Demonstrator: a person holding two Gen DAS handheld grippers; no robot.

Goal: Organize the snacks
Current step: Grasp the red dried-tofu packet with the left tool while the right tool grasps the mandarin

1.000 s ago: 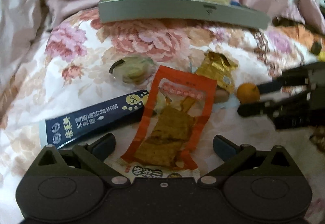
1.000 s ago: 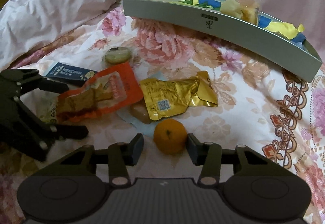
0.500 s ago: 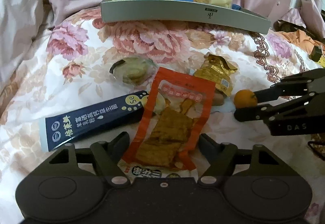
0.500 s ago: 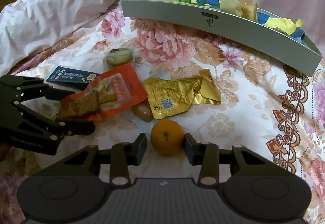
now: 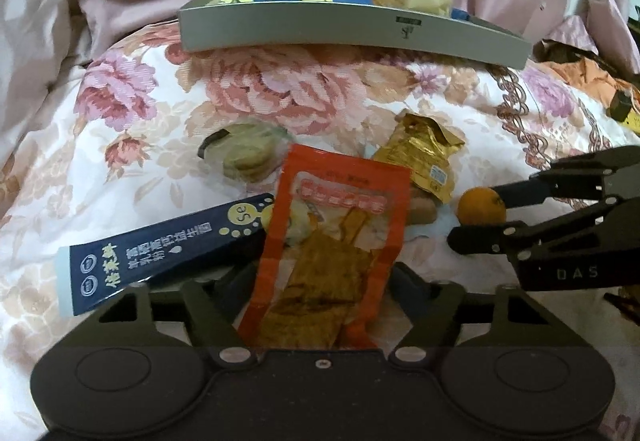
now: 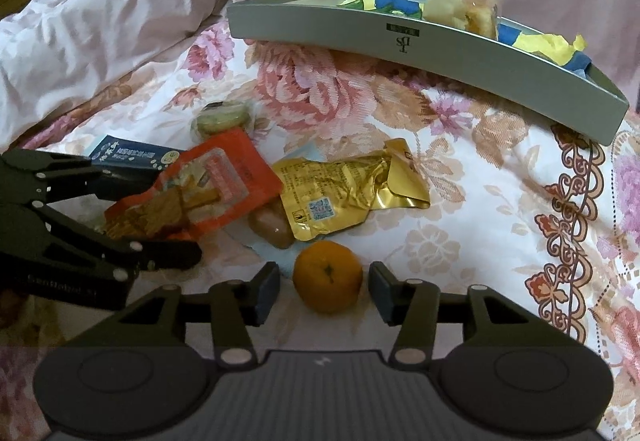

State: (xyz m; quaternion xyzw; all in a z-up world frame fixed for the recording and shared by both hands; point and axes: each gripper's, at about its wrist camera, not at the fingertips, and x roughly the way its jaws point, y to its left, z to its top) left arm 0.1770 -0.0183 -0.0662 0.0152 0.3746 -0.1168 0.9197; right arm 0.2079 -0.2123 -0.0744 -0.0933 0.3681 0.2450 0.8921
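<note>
On bedspread (image 6: 500, 209) | right gripper (image 6: 324, 287) straddles orange (image 6: 327, 281) (jaws apart, untouched)

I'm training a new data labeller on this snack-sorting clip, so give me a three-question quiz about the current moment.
1. True or false: the right gripper has its fingers shut tight on the mandarin.
2. Which snack sits between the left gripper fingers? A) gold packet B) orange-red packet C) dark blue stick pack
3. Fill in: the wrapped yellow cake lies in the grey ____.

Key: 1 false, the fingers flank the fruit with gaps both sides. 2 B. 3 tray.
</note>
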